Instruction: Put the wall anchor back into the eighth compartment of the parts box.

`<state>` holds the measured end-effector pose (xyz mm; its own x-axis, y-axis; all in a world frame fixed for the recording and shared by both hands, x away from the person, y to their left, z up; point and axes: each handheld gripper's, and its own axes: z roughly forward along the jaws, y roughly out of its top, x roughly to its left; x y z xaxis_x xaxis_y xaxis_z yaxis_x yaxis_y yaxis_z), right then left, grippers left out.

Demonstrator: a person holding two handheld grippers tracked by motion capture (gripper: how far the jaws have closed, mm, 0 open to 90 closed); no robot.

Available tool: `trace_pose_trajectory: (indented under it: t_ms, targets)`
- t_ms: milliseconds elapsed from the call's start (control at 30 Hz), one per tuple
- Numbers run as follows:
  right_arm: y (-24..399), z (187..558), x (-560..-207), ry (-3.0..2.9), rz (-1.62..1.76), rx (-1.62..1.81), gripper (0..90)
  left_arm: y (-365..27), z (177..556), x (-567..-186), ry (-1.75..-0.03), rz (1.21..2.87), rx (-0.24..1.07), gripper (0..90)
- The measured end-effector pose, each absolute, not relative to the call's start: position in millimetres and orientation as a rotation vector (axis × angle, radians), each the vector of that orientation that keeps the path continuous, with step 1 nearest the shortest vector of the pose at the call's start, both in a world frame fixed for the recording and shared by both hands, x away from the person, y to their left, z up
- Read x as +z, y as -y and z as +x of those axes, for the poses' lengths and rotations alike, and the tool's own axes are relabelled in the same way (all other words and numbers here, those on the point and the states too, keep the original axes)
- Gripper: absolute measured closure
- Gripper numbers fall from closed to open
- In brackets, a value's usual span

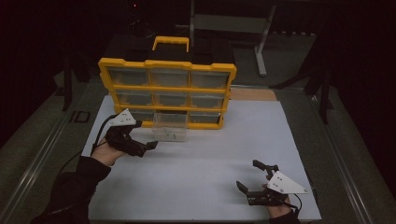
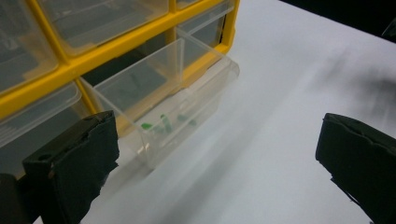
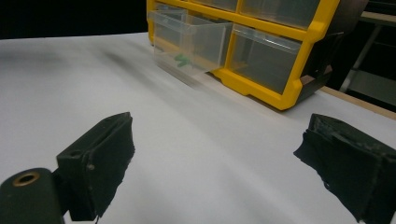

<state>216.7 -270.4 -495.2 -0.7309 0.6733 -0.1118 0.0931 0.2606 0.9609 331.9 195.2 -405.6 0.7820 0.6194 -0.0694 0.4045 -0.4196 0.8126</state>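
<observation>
A yellow organiser cabinet with clear drawers stands upright at the back of the white table top. Its bottom middle drawer is pulled out onto the table. Small green parts lie in that drawer. My left gripper hovers just left of the drawer's front, open with nothing between its jaws. My right gripper rests near the table's front right, open and empty. From there the drawer and the green parts lie well ahead of it.
The other drawers of the cabinet are pushed in. A yellow carry handle tops the cabinet. A strip of wooden board shows behind the white top at the right. A metal stand is on the dark floor beyond.
</observation>
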Motion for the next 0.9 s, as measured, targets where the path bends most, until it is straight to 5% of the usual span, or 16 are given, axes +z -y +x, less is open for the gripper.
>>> trace_pose_trajectory:
  t_ms: [900]
  targets:
    - [270,216,-495,-2.027,0.694,1.491,8.9,-221,279,-458,-0.771,1.956,0.249,0.0]
